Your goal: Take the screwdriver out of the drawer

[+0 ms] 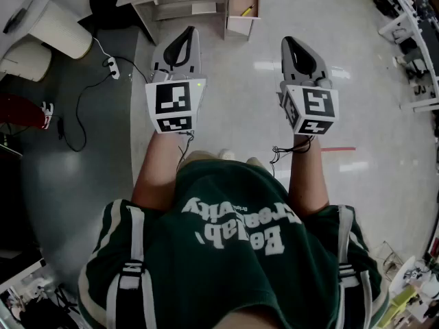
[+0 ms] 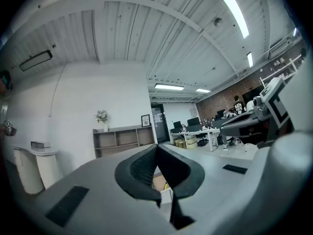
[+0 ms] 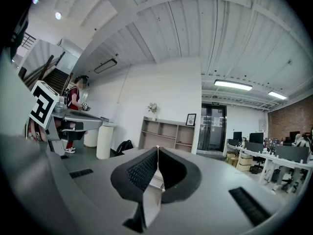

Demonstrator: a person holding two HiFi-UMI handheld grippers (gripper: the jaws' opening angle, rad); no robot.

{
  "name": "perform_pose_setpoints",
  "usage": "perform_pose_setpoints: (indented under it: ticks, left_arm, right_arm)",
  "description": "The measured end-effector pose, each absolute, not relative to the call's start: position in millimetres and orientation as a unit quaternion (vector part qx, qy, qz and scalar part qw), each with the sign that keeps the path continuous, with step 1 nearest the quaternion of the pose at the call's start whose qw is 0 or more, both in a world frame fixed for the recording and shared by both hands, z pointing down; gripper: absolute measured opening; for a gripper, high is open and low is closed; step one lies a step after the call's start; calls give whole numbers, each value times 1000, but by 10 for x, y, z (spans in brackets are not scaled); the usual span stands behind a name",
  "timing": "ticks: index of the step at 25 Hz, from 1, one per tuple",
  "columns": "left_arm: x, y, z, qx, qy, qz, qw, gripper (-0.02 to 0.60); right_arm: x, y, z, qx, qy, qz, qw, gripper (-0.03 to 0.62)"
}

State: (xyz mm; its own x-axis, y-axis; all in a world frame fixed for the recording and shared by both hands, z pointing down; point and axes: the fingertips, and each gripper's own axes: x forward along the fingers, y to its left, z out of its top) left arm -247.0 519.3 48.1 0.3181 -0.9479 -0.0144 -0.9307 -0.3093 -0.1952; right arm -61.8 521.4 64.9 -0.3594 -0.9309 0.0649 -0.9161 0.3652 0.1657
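Head camera sits high above the floor (image 1: 233, 108), facing steeply down on the left gripper (image 1: 184, 36) and right gripper (image 1: 291, 43) held out in front. Each gripper camera rides close behind its own jaws and faces level toward the far wall (image 3: 146, 82). Both gripper views share the shelf unit (image 2: 122, 138) there, and each catches the other gripper at its edge.

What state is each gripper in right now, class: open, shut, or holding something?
Left gripper: shut, holding nothing.
Right gripper: shut, holding nothing.
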Motion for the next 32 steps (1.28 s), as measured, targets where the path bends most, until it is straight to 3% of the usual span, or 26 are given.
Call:
perform_pose_setpoints:
  ticks: [21, 32]
  left_arm:
    - [-2408, 5326, 462, -812, 573, -44, 101, 18]
    - [-2421, 4664, 689, -813, 573, -56, 86, 18]
  right_arm:
    - [-573, 5323, 699, 566, -821, -57, 43, 37]
    - [-663, 4668, 855, 558, -826, -61, 48, 35]
